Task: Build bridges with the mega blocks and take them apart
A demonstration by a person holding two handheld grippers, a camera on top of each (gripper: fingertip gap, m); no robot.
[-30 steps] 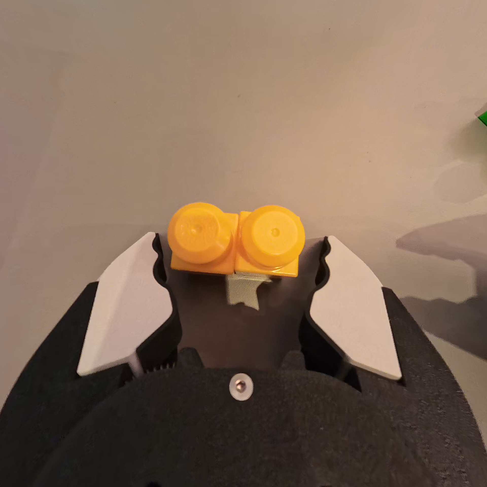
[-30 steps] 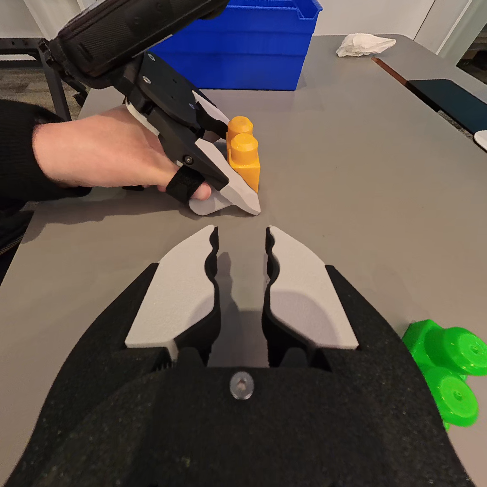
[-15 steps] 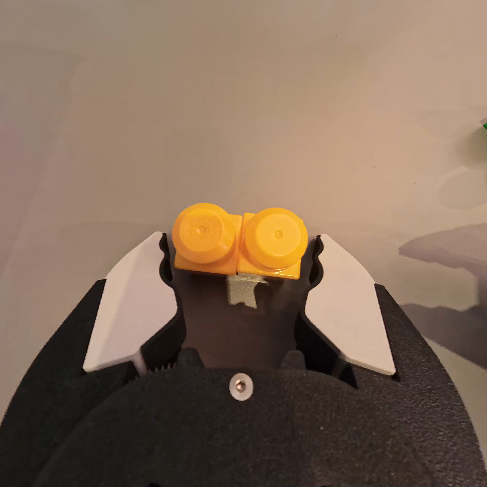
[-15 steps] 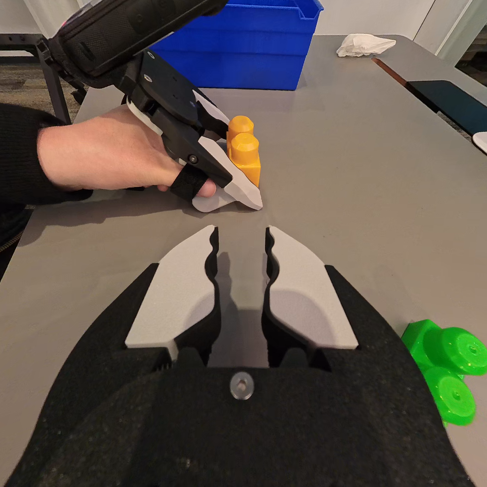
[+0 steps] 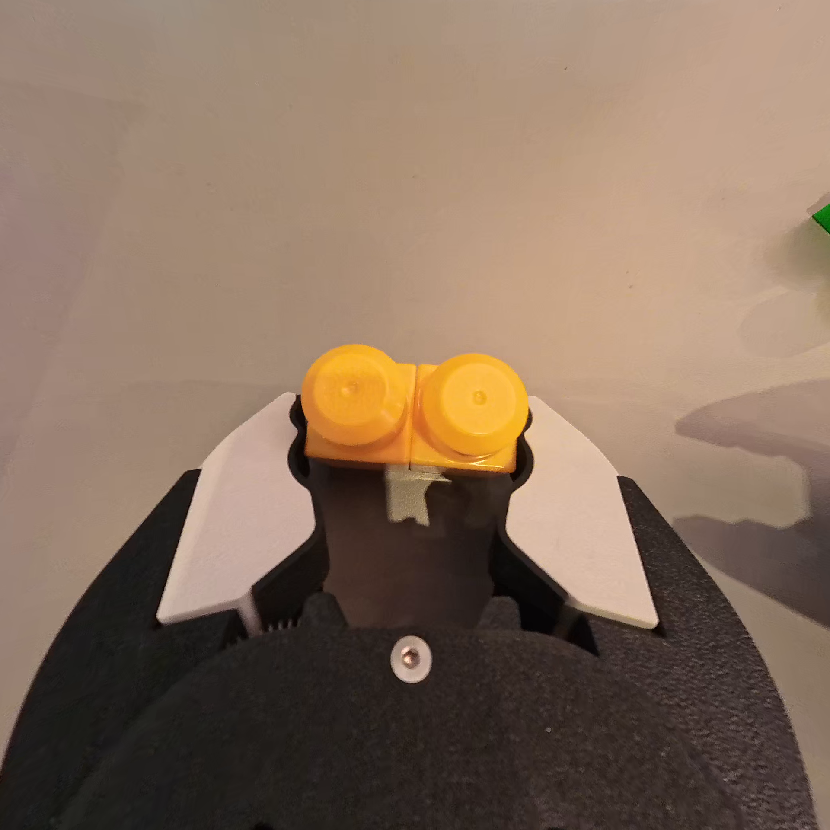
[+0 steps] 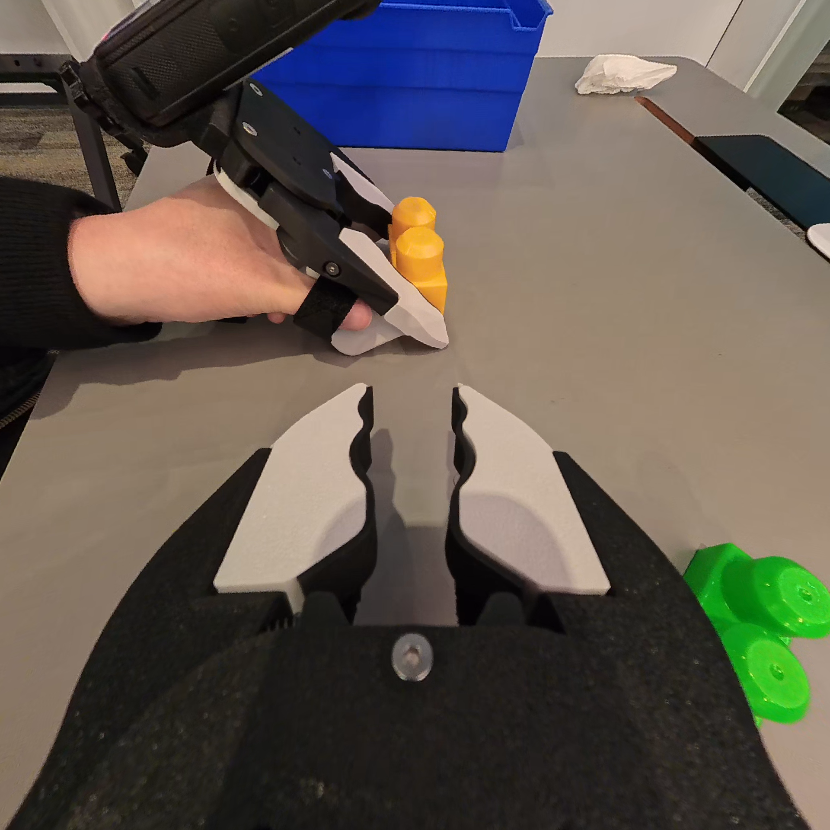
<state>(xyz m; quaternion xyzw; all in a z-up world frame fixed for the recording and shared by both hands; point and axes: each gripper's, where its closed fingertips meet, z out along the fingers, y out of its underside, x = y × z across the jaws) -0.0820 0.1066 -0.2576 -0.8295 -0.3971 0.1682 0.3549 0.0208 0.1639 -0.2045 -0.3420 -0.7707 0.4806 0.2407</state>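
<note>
An orange block with two round studs and a seam down its middle stands upright on the grey table. My left gripper is shut on it, one finger pressed against each side. In the right wrist view the same orange block sits on the table with the left gripper's near finger alongside it, tip on the table. My right gripper is open by a narrow gap and empty, a short way in front of the block. A green block lies on its side at the right.
A blue bin stands at the back of the table. A crumpled white cloth lies at the back right, a dark mat at the right edge. A person's hand holds the left gripper. The green block's corner shows at right.
The left gripper's fingers have closed in from either side and now touch the orange block. The right gripper and the green block have not moved.
</note>
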